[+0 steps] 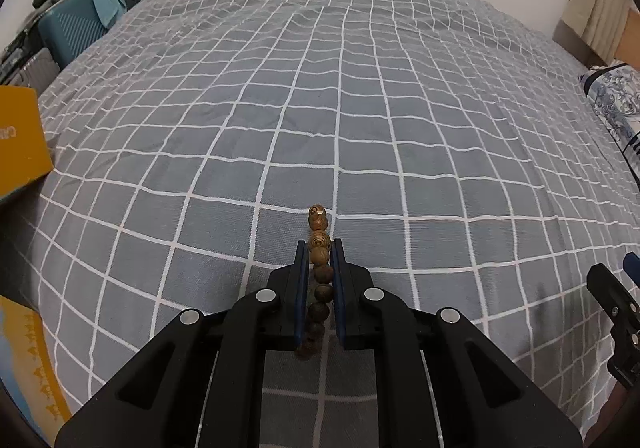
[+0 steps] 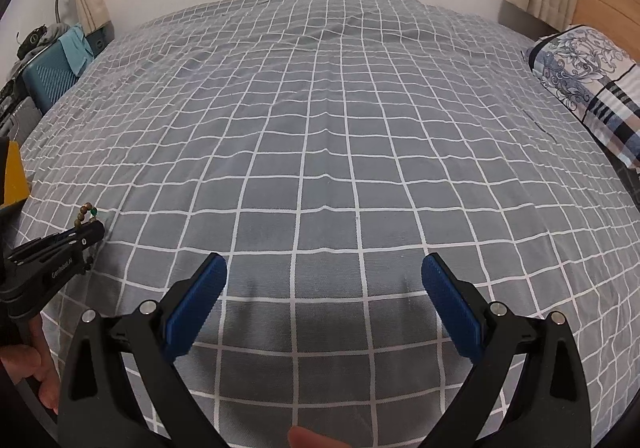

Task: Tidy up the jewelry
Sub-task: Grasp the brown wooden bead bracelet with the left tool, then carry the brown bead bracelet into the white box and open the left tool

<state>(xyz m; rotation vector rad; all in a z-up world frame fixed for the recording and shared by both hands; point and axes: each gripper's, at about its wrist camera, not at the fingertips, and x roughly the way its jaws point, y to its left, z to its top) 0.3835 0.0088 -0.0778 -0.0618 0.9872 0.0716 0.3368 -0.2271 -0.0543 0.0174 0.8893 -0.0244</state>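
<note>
**Left wrist: bracelet pinched, right gripper idle**

Left wrist view: left gripper (image 1: pixel 320 248) jaws narrow, clamped on a wooden bead bracelet (image 1: pixel 319 244). Beads run between the blue pads; a few stick out past the tips, the rest trail back under the fingers. Bracelet sits over the near edge of the bed (image 1: pixel 360 108), lifted or just touching, cannot tell.

Right wrist view: right gripper (image 2: pixel 324 268) jaws wide, holding nothing, hovering over the near edge of the bed. Left gripper shows at far left with beads looping out, one green bead (image 2: pixel 93 212) visible.

Yellow box (image 1: pixel 20 136) at the left edge of the bed, likely the drop target.

Risks: round beads can roll out of the flat pads, since the grip is on one strand only. The hanging loop may snag the bedcover or swing and miss the box.
</note>
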